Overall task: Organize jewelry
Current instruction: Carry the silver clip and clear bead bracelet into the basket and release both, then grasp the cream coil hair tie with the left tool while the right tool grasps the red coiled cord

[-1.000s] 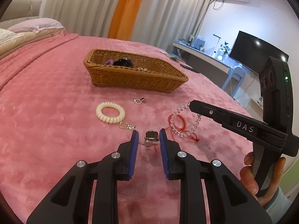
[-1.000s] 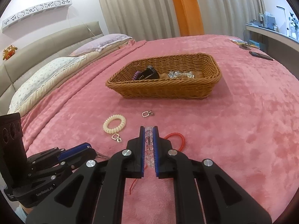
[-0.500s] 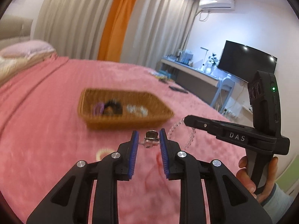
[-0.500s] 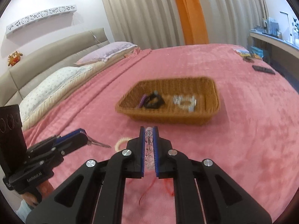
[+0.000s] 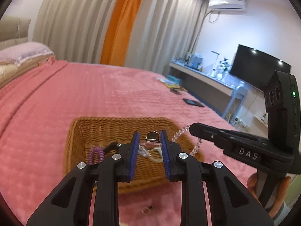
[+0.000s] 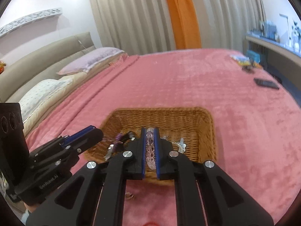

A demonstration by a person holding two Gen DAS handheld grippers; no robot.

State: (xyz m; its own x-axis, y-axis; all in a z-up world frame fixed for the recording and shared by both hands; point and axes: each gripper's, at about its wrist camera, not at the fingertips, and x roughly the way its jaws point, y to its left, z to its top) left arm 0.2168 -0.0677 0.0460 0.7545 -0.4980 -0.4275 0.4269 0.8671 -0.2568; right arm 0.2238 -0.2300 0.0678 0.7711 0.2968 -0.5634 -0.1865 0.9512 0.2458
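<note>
Two claws hang over one wicker basket point(image 6: 205, 130) on the pink bed point(image 6: 188, 79). The left claw point(image 5: 150, 141) pinches a small silver clasp piece point(image 5: 152, 138); the right claw point(image 6: 150, 141) clamps a clear bead bracelet point(image 6: 150, 146). In the basket: a purple coil point(image 5: 96, 153) at 9 o'clock, a blurred dark item, clear beads point(image 6: 179, 145) at 3 o'clock.

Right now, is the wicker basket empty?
No. The wicker basket holds a purple coil hair tie and clear beaded jewelry.
</note>
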